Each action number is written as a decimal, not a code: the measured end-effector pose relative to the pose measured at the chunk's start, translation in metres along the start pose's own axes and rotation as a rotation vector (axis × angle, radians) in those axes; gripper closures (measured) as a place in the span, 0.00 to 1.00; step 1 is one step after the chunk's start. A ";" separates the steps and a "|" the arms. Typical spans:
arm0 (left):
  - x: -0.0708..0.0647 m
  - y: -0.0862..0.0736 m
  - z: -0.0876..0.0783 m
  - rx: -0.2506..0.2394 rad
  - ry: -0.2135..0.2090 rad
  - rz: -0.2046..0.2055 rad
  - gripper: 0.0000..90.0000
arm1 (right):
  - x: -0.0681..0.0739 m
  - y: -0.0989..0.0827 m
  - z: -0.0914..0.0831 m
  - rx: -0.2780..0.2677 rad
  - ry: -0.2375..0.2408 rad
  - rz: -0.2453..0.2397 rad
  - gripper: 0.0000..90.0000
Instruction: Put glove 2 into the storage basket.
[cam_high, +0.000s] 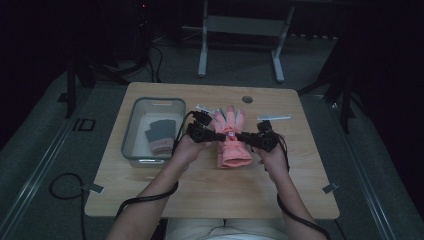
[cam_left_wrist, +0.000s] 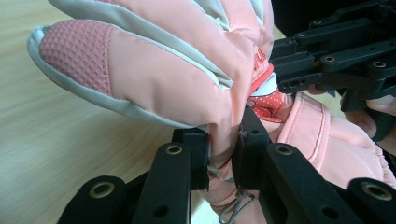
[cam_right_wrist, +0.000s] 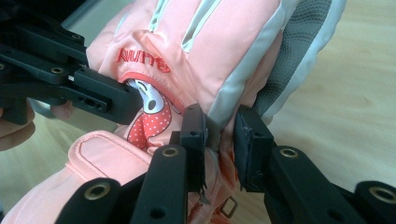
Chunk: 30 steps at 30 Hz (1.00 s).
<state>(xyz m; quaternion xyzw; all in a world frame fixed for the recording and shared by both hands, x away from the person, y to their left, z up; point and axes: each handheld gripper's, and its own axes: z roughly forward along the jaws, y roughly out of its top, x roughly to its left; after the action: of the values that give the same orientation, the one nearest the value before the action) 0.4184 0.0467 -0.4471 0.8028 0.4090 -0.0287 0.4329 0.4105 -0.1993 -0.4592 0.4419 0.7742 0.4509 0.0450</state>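
Pink glove (cam_high: 231, 142) pinched from both sides.
L gripper (cam_left_wrist: 223, 151) & R gripper (cam_right_wrist: 220, 135): jaws clamped on glove fabric, wrist edge betw pads, fingers beyond jaw tips.

The desk (cam_high: 150, 200) is seen from above and in front, filling mid-frame, while the pink glove (cam_high: 231, 145) at frame centre is viewed very closely from opposite sides by both gripper views, and shared by all three.

A clear plastic bin (cam_high: 133, 131) sits on the left of the wooden table (cam_high: 280, 192). A grey glove (cam_high: 161, 135) lies inside it. A metal frame (cam_high: 240, 27) stands beyond the far edge.
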 end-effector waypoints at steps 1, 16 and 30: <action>0.000 0.001 -0.005 -0.004 0.007 0.000 0.86 | 0.004 0.004 0.000 -0.004 0.002 -0.009 0.84; 0.011 0.008 -0.081 -0.049 0.085 -0.007 0.86 | 0.058 0.054 0.015 -0.034 0.045 -0.103 0.84; 0.042 -0.011 -0.140 -0.066 0.153 -0.052 0.86 | 0.109 0.082 0.058 -0.006 0.097 -0.161 0.84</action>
<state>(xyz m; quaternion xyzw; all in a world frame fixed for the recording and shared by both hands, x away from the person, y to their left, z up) 0.3955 0.1765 -0.3839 0.7772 0.4622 0.0349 0.4256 0.4249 -0.0652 -0.3972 0.3558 0.8072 0.4690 0.0446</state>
